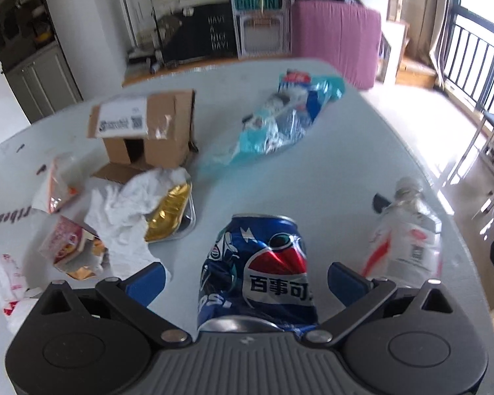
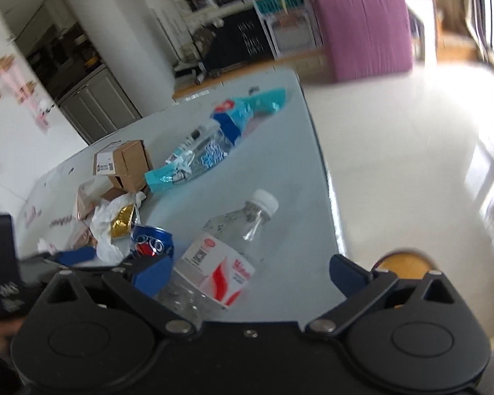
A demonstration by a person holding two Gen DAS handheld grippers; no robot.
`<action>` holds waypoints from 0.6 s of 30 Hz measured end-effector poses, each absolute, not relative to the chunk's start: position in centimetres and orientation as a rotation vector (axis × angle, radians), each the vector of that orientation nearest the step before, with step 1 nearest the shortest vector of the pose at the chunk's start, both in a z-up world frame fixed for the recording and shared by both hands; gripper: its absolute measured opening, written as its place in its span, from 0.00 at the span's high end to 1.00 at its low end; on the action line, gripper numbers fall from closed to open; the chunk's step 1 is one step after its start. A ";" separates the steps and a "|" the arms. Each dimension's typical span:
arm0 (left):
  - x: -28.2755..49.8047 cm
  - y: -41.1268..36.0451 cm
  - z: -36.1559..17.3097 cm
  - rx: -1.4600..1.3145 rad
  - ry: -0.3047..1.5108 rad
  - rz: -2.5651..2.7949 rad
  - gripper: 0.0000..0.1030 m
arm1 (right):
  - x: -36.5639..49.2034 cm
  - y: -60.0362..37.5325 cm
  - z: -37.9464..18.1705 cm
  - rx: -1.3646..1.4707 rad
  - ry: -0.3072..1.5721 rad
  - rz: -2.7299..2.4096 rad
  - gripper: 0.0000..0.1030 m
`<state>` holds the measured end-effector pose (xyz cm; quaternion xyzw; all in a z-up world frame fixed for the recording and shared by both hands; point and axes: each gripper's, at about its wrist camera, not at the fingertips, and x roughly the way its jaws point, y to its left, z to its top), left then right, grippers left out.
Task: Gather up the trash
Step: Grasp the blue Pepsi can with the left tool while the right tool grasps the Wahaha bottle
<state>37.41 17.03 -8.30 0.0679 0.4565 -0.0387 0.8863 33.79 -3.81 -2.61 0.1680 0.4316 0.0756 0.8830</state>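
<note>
Smooth pale table [image 1: 313, 171], dented blue can [image 1: 263, 263], crinkled bottle [image 2: 220, 256]

Can [image 1: 260, 270] lying on the bench [image 1: 329, 171], sitting between the left gripper [image 1: 247, 279] fingers. Bottle [image 1: 405, 230] lying to its right, near the bench edge. Tissue [image 1: 128, 210] and tray [image 1: 171, 210] sitting left of the can, box [image 1: 148, 128] behind them, wrapper [image 1: 280, 121] lying further back.
</note>
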 end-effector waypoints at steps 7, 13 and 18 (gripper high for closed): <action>38.7 17.5 -10.4 0.048 1.006 -0.047 0.22 | 36.7 -2.8 -5.4 0.482 1.005 0.086 0.00; 38.5 17.4 -10.4 0.062 1.000 -0.047 0.23 | 38.7 -2.3 -6.9 0.609 1.084 0.066 0.05; 37.7 17.3 -10.3 0.063 0.999 -0.046 0.23 | 40.3 -1.9 -7.5 0.627 1.146 0.059 0.15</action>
